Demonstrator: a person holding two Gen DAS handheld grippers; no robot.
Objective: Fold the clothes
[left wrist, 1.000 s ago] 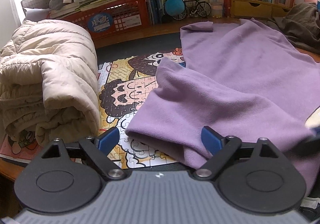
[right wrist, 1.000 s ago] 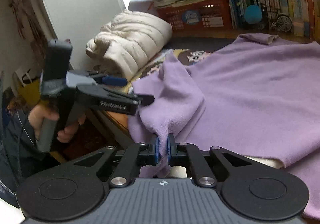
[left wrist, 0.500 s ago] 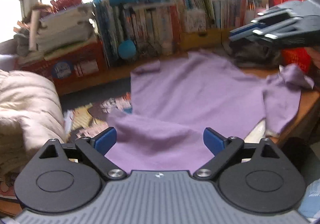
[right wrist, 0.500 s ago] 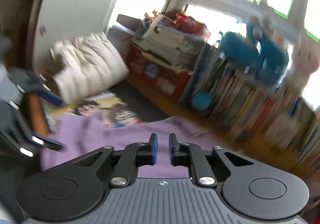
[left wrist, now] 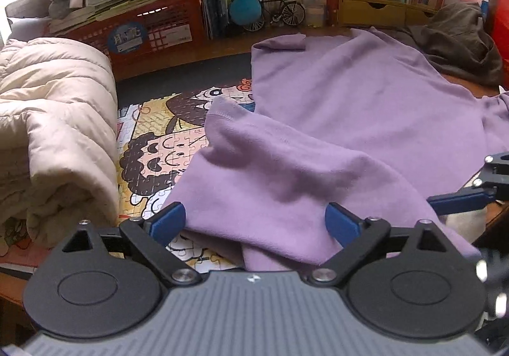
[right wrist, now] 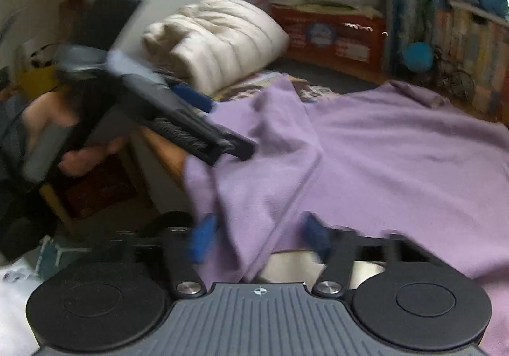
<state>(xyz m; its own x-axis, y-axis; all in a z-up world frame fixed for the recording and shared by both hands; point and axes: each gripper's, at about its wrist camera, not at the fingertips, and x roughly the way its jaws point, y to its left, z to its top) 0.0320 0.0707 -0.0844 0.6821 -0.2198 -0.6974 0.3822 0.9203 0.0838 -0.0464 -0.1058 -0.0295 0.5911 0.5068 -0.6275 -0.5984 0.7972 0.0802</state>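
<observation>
A purple sweatshirt [left wrist: 343, 120] lies spread on the table, one sleeve folded in over its near left part [left wrist: 270, 171]. It also shows in the right wrist view [right wrist: 397, 146]. My left gripper [left wrist: 254, 222] is open, its blue fingers on either side of the folded sleeve's near edge. My right gripper [right wrist: 257, 236] is open at the garment's front edge, with a hanging fold between its fingers. It shows at the right edge of the left wrist view [left wrist: 461, 197]; the left gripper [right wrist: 197, 136] shows blurred in the right wrist view.
A folded cream puffer jacket [left wrist: 54, 127] lies at the left on a cartoon jigsaw mat [left wrist: 159, 140]. A red crate [left wrist: 152, 31] with stacked books, a book row and a toy bicycle [left wrist: 280, 12] stand behind. A dark garment [left wrist: 458, 38] lies back right.
The right gripper let go of the purple fold, swung up and away, then came back down to the front edge with its jaws open. The left gripper tilted up, then returned to the folded sleeve.
</observation>
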